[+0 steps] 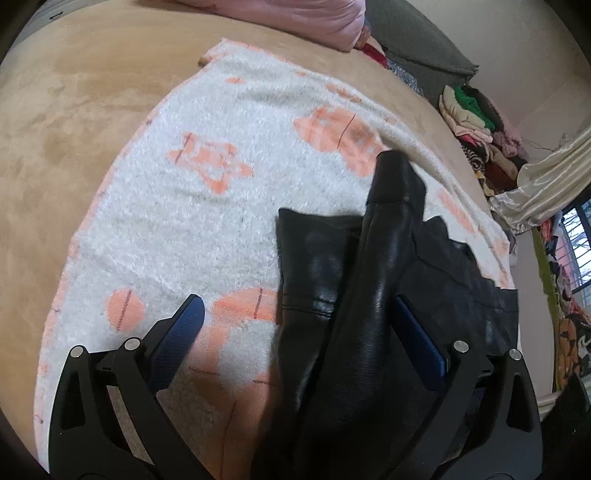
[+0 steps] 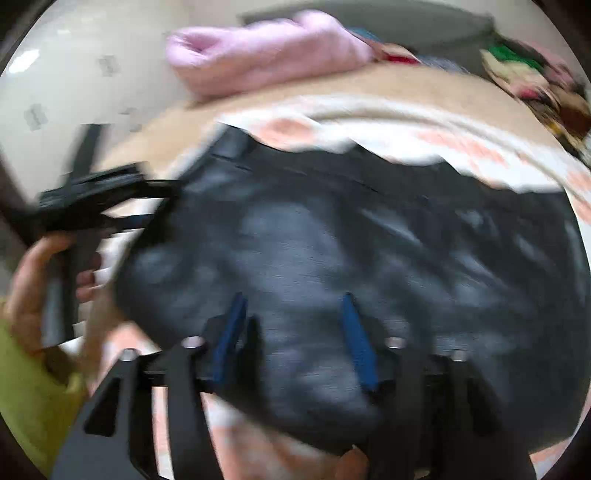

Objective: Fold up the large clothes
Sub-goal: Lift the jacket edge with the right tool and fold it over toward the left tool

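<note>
While both grippers stood over the bed, the left gripper (image 1: 295, 314) had its jaws spread wide, a raised fold of the black jacket (image 1: 369, 295) lying between them, ungripped. Right gripper (image 2: 291, 306): jaws parted, jacket (image 2: 351, 240) beneath and between them; grip cannot be told, view blurred. Jacket lay on a white blanket (image 1: 221, 206) with orange shapes, over a tan cover (image 1: 74, 110). Beyond: pink bedding (image 1: 295, 18); clothes pile (image 1: 476, 122) far right.
</note>
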